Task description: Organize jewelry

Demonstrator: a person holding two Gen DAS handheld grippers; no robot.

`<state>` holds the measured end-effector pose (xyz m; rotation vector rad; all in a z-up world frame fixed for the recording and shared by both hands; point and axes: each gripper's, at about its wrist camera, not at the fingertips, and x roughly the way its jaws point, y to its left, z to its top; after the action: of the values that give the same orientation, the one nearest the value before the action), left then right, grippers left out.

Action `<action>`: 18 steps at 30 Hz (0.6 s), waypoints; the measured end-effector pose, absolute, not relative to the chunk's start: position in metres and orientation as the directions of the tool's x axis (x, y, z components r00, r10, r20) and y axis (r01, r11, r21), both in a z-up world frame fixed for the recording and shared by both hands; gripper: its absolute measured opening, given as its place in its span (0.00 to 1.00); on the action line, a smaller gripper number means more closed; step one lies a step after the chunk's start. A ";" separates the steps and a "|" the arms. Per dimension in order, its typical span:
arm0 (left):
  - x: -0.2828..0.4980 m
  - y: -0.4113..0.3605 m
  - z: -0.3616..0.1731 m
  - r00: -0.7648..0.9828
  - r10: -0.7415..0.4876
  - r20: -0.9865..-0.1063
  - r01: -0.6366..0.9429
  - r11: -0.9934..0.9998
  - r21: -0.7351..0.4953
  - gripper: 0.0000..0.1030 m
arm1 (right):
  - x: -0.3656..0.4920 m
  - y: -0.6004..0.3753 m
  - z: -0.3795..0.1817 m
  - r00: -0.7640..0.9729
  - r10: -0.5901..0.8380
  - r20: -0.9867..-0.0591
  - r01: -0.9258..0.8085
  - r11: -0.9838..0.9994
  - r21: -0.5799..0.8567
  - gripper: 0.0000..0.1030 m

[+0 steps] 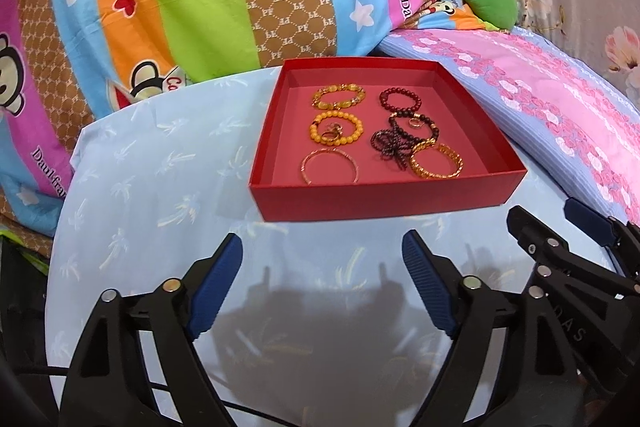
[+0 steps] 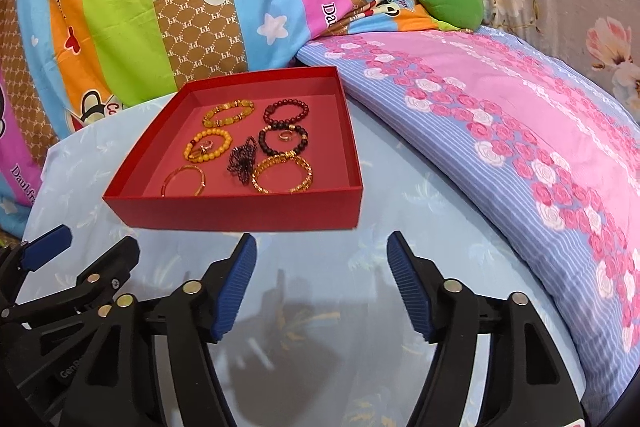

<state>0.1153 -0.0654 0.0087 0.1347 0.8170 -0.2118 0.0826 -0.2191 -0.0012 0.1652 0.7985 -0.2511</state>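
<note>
Left wrist view: the left hand-held gripper (image 1: 322, 251) and the right hand-held gripper (image 2: 321, 253) hover spread wide, holding nothing, before the red box (image 1: 384, 193) of bracelets (image 1: 338, 98).

Jewelry laid out in an open red box (image 1: 376, 199)

Inside the box: 2 amber bead bracelets (image 1: 338, 95) at the far left, a dark red bead bracelet (image 1: 400, 98) far right, a thin gold bangle (image 1: 329, 165) near left, a gold chain bracelet (image 1: 437, 161) near right, a dark beaded bow (image 1: 390, 147) between them.

Bare blue cloth (image 1: 152, 187) lies before the red box (image 1: 384, 195); pillows (image 2: 500, 131) crowd behind and beside it.
</note>
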 end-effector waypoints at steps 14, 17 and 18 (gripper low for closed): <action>0.105 -0.055 -0.007 0.655 -0.131 -0.745 0.226 0.974 0.027 0.88 | 0.071 -0.219 -0.016 0.636 -0.188 -0.748 0.291 0.957 0.006 0.82; 0.105 -0.054 -0.008 0.653 -0.127 -0.746 0.218 0.976 0.025 0.88 | 0.070 -0.217 -0.018 0.631 -0.198 -0.750 0.287 0.958 -0.011 0.82; 0.105 -0.054 -0.008 0.653 -0.127 -0.747 0.218 0.976 0.024 0.88 | 0.069 -0.217 -0.018 0.631 -0.199 -0.749 0.287 0.958 -0.013 0.82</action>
<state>0.1052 -0.0539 -0.0083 0.1153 0.8369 -0.1959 0.0691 -0.2171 -0.0180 0.1108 0.8430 -0.2789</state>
